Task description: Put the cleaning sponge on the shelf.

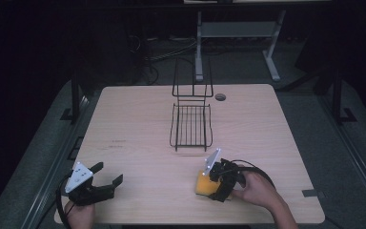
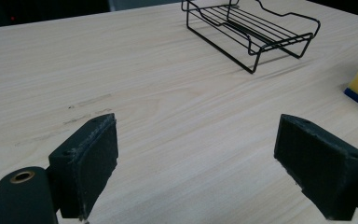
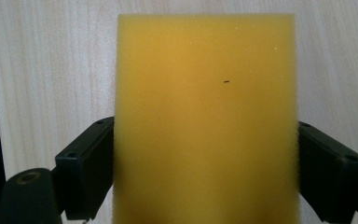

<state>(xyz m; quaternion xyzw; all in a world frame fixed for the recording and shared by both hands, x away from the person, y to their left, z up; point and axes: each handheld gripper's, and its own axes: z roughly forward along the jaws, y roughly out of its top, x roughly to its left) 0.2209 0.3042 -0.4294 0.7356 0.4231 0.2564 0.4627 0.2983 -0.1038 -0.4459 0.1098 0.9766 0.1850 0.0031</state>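
Pale wood-grain table (image 1: pixel 138 143) is carrying the whole job, with dark floor and desk legs beyond its far edge. I am working the grasp step: my right gripper (image 3: pixel 205 154) is sitting at the near right part of the table with its two black jaws standing on either side of the yellow sponge (image 3: pixel 205 121), pads against its flanks. I judge they are clamped on it, though little squeeze is showing. From above, the sponge (image 1: pixel 203 183) is lying on the wood, close to the near edge, its blue underside showing in the left gripper view.

My left gripper (image 1: pixel 95 183) is waiting at the near left corner, jaws wide apart, holding nothing.

Next I am expecting to lift the sponge and carry it forward to the black wire rack (image 1: pixel 191 125) at table centre. That calls for a firm hold and enough height to clear the rack's near rail. Open wood is lying between sponge and rack, so the path is free; the near edge behind my hand is the one to watch.
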